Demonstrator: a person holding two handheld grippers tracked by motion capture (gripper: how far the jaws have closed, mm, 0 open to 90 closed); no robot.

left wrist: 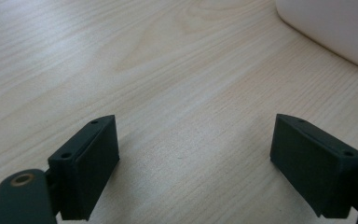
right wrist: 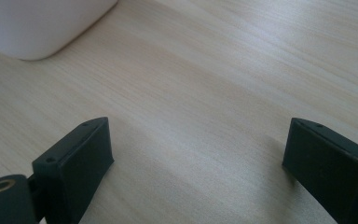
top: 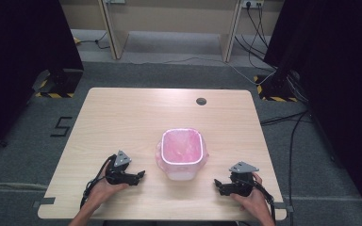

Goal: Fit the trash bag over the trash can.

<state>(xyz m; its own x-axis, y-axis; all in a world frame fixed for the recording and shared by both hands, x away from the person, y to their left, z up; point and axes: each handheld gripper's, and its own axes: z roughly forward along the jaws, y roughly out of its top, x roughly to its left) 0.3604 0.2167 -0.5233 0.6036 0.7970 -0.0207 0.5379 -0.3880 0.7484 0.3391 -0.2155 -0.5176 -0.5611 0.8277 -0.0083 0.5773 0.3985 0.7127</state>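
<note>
A grey carpeted floor (top: 169, 80) lies around a pale wooden bench (top: 136, 117), with dark curtains at both sides and cables trailing over the floor behind it. A small white bin (top: 182, 153) lined with a pink bag (top: 181, 143) stands upright on the bench, a little toward the person's edge from its middle. A round dark cable port (top: 201, 101) sits in the bench top well beyond the bin.

The left gripper (top: 140, 174) rests low over the bench to the left of the bin, near it but apart from it, held in the person's left hand (top: 104, 187). In the left gripper view its fingers (left wrist: 91, 161) stand wide apart with only bare wood between them, and a rounded corner of the bin shows at the upper right.

The right gripper (top: 217, 183) lies to the right of the bin, toward the person's edge, also apart from it, in the right hand (top: 252, 200). In the right gripper view its fingers (right wrist: 81, 163) are spread wide over bare wood, gripping nothing, and the bin's white corner shows at the upper left.
</note>
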